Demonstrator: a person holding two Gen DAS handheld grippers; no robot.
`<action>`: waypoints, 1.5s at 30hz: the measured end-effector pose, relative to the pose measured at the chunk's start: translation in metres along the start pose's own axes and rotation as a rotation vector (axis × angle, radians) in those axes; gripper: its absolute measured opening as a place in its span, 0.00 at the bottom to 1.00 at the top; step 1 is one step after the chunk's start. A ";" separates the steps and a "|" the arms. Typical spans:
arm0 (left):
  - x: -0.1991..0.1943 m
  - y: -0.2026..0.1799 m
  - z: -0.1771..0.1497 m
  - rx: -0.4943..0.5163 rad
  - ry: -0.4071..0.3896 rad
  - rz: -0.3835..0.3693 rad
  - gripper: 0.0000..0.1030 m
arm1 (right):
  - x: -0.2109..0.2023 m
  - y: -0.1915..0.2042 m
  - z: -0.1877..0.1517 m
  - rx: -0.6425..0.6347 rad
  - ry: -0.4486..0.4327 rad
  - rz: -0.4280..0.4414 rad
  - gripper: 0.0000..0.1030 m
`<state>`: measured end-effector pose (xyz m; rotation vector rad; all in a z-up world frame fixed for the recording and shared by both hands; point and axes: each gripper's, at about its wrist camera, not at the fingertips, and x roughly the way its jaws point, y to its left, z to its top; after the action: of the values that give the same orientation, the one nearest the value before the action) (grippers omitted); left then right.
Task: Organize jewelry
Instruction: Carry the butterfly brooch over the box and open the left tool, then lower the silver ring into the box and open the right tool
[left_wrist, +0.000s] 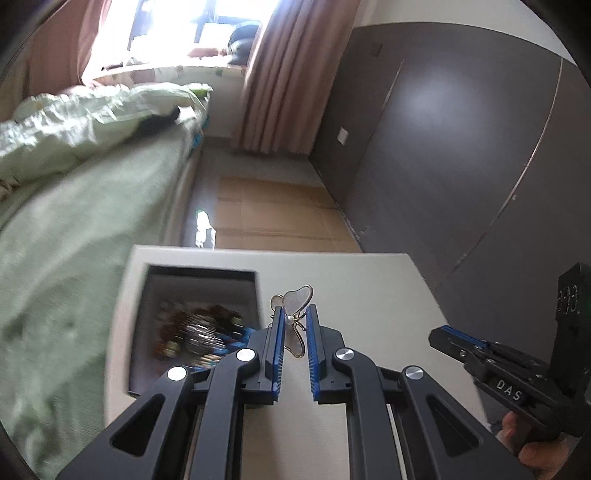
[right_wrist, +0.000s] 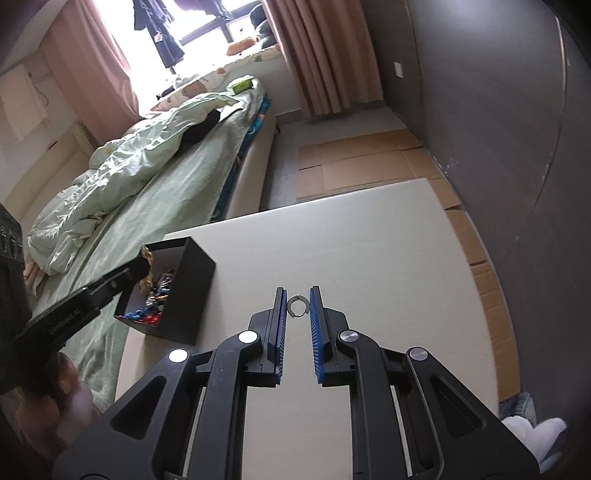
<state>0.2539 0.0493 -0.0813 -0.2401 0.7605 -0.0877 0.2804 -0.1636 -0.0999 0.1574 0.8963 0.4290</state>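
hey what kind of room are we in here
Most likely a bedroom in a home: a bed with a rumpled pale green duvet, pink curtains at a bright window, and a low white table where the jewelry is being sorted.

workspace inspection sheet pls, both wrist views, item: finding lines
surface: pale table top, mostly bare.
job's things: butterfly brooch between the left tongs; small ring flat on the table; black box at the table's left edge, holding mixed beaded jewelry.
clutter: nothing seen on the table.
grippers: left tongs closed on the brooch near the box; right tongs open, straddling the ring.
cables: nothing seen.
surroundings: bed with green quilt, pink curtains, cardboard on the floor, dark wall.
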 end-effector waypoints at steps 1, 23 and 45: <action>-0.004 0.003 0.000 0.006 -0.013 0.019 0.09 | 0.001 0.004 -0.001 -0.005 -0.002 0.004 0.13; -0.050 0.075 -0.002 -0.088 -0.078 0.141 0.51 | 0.014 0.085 0.003 -0.049 -0.039 0.203 0.13; -0.056 0.093 0.003 -0.165 -0.049 0.119 0.58 | 0.031 0.093 0.013 0.056 0.053 0.310 0.58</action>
<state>0.2142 0.1496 -0.0647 -0.3520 0.7321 0.0942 0.2802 -0.0662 -0.0856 0.3402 0.9398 0.6991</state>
